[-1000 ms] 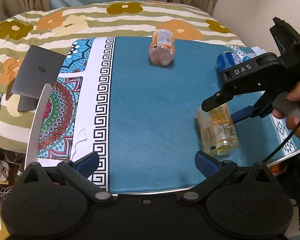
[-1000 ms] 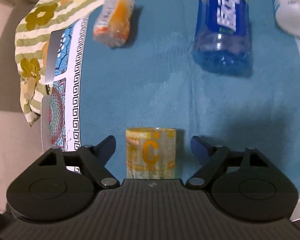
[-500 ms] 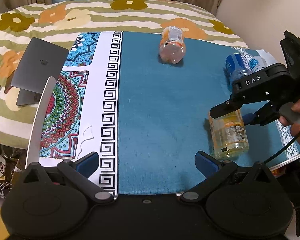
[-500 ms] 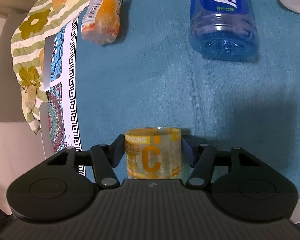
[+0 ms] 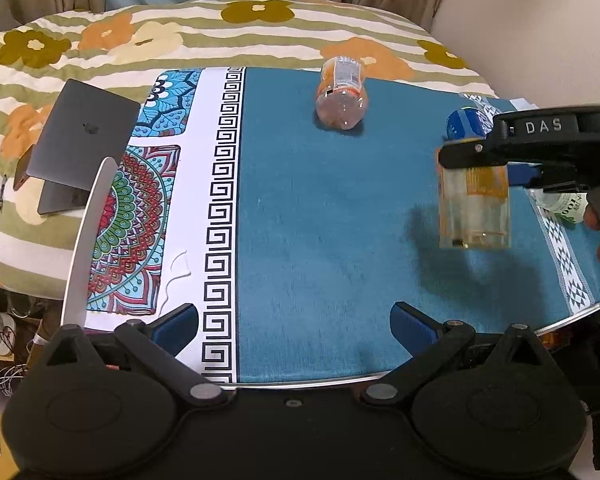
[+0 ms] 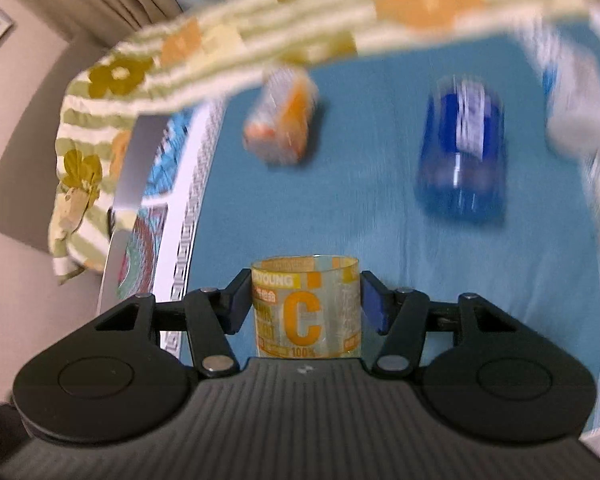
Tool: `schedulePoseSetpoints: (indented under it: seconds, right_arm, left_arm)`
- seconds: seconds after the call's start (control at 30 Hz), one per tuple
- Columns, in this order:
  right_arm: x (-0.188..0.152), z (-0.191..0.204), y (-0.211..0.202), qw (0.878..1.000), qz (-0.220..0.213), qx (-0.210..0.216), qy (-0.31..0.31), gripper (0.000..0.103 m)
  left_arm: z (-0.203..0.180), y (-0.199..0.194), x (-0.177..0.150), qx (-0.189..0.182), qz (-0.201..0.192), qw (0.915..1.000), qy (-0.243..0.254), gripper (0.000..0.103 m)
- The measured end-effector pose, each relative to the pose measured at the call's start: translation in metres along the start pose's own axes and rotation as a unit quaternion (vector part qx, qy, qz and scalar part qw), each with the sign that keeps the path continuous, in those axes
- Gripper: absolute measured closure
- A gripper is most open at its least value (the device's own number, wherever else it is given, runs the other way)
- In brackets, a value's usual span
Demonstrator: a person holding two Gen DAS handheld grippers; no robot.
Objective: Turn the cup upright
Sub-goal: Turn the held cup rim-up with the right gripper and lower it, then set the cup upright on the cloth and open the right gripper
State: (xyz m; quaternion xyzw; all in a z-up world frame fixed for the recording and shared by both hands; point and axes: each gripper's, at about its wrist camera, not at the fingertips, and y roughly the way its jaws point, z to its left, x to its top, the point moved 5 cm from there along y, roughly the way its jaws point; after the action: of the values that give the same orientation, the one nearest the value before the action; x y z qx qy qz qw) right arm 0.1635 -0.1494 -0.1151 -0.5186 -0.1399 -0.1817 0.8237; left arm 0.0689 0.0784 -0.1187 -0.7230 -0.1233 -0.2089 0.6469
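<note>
The cup [image 6: 306, 308] is clear plastic with yellow-orange print and a big "C". My right gripper [image 6: 305, 304] is shut on it, a blue pad on each side. In the left wrist view the cup [image 5: 474, 208] hangs upright in the right gripper [image 5: 496, 160], lifted off the blue cloth, with its shadow below it. My left gripper [image 5: 296, 326] is open and empty, low over the near edge of the table.
An orange bottle [image 5: 342, 92] lies at the far middle of the blue cloth [image 5: 320, 220]. A blue bottle [image 6: 462, 148] and a white bottle [image 6: 576, 112] lie at the right. A laptop [image 5: 76, 148] rests on the floral bedding at the left.
My right gripper closed on the lying cup, lifted it off the cloth and turned it upright. My left gripper stayed open near the table's front edge.
</note>
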Motion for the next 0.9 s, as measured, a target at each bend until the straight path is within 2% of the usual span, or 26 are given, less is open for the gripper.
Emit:
schedulePoseSetpoints:
  seconds: [0.17,0.27,0.37,0.5,0.6,0.7,0.9]
  right_arm:
    - [-0.02,0.01,-0.001,0.992,-0.115,-0.023,-0.042,0.031]
    - [-0.038,0.013,0.009,0.978,-0.185,-0.053,-0.086,0.03]
    - [-0.052,0.014,0.021,0.965,-0.226,-0.062,-0.114,0.03]
    - [-0.065,0.015,0.027,0.953,-0.259,-0.066,-0.147,0.03]
    - [-0.073,0.016,0.026,0.948,-0.269,-0.064,-0.159,0.03]
    - [-0.082,0.015,0.022,0.948,-0.267,-0.061,-0.161,0.03]
    - [-0.089,0.016,0.014,0.956,-0.233,-0.067,-0.167,0.03]
  left_arm:
    - [0.003,-0.001,-0.002,0.016,0.005,0.9998,0.006,0.0]
    - [0.007,0.0,-0.007,0.03,0.01,0.9993,0.017,0.0]
    - [0.012,0.003,-0.014,0.043,0.018,0.9987,0.023,0.0]
    - [0.013,0.009,-0.02,0.042,0.031,0.9983,0.025,0.0]
    - [0.007,0.01,-0.02,0.04,0.03,0.9982,0.033,0.0]
    - [0.0,0.009,-0.018,0.037,0.025,0.9982,0.04,0.0]
    - [-0.005,0.007,-0.016,0.029,0.023,0.9983,0.045,0.0]
